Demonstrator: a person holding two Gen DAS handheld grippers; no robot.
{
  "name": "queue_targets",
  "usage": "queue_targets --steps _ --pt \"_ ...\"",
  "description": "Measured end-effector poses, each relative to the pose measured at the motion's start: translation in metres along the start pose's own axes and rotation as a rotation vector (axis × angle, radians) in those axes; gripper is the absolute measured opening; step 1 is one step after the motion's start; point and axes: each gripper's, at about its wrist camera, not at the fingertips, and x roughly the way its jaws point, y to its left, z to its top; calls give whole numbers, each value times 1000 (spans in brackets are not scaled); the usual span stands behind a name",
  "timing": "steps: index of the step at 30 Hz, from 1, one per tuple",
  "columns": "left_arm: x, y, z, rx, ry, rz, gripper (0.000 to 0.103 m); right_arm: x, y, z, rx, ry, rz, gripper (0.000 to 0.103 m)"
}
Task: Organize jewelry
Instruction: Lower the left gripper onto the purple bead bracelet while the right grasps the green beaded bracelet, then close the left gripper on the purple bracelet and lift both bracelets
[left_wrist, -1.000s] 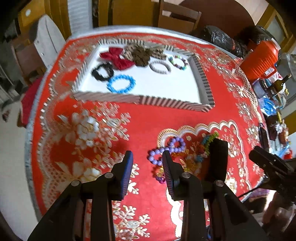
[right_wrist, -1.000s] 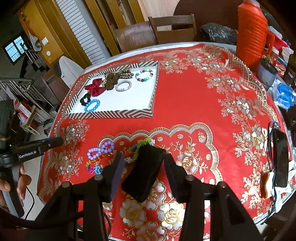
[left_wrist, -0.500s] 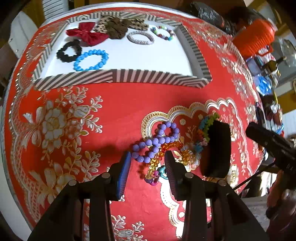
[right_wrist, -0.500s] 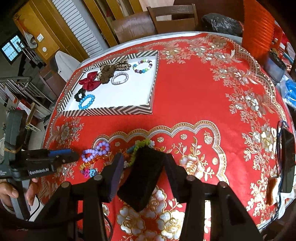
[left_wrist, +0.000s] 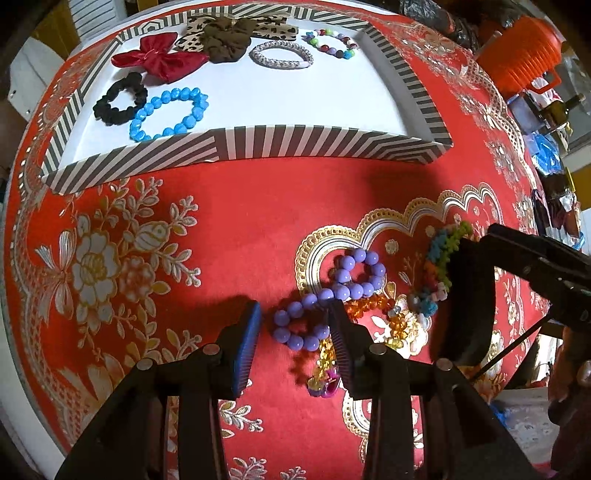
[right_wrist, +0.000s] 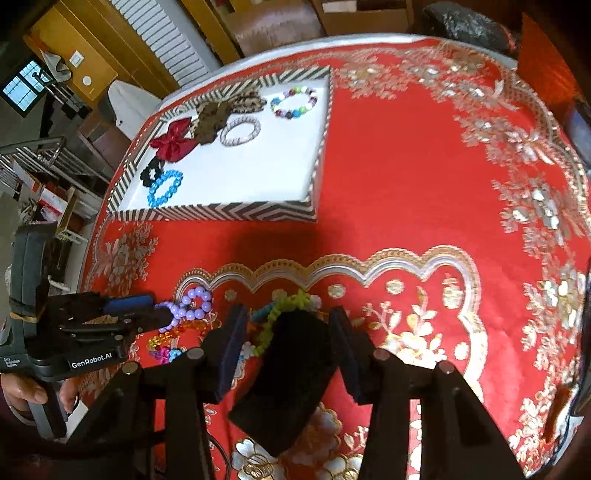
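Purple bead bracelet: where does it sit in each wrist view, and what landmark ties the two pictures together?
Left wrist: purple bead bracelet lower centre, its near loop between the open left gripper fingers.
Right wrist: purple bead bracelet left of centre, at the left gripper's tips.
Shared landmark: striped tray beyond it.

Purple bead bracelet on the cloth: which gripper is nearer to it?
Left. The left gripper straddles the purple bead bracelet, open, one finger either side of its near loop. The right gripper sits off to its right, around the black pouch.
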Motion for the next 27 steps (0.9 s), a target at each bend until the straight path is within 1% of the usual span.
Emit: queue_targets --steps 1,3,4,5,6,7,9,11,13,16,18,20,21,22,23,24,26,27 --pt "0 -1 0 9 -2 7 23 5 1 1 -3 9 9 48" --pt "0 -3 2 19 -9 11 11 13 1 3 -6 23 21 48" --pt "1 -4 3 24 -6 24 3 16 1 4 -7 24 35 48" --pt "2 -6 5 31 -11 37 1 20 0 5 -8 26 51 48" --pt "2 -6 5 32 -12 34 0 23 -1 5 -7 31 55 46" --pt "3 -7 5 31 -8 30 0 26 -2 6 -5 35 54 30" --pt "-1 -6 5 22 -23 25 0 26 -3 7 -4 34 69 9" --pt "-8 -3 6 16 -37 24 0 18 -3 7 -5 6 102 9" --pt "-19 0 8 6 -60 3 0 9 0 8 -18 -15 110 5" --pt "-31 -1 11 9 -92 -4 0 -6 4 10 -32 -44 133 4" --pt "-35 -2 13 16 -102 -12 0 -14 8 12 -53 -63 115 4" --pt "-36 -3 12 19 -102 -8 0 -13 8 12 -64 -54 89 5" --pt "-36 -2 11 13 -101 -1 0 -9 7 12 -58 -35 74 15" --pt "-34 -1 10 5 -89 0 0 -3 4 11 -45 -8 46 34" --pt "-33 1 9 3 -79 -4 0 2 2 10 -38 6 27 42" --pt "-30 0 8 1 -70 -6 0 6 2 9 -40 12 22 46" --pt "-27 0 5 -2 -71 -1 24 12 0 7 -42 20 21 46" --pt "-25 0 3 -5 -69 0 25 17 -1 8 -39 28 21 46"
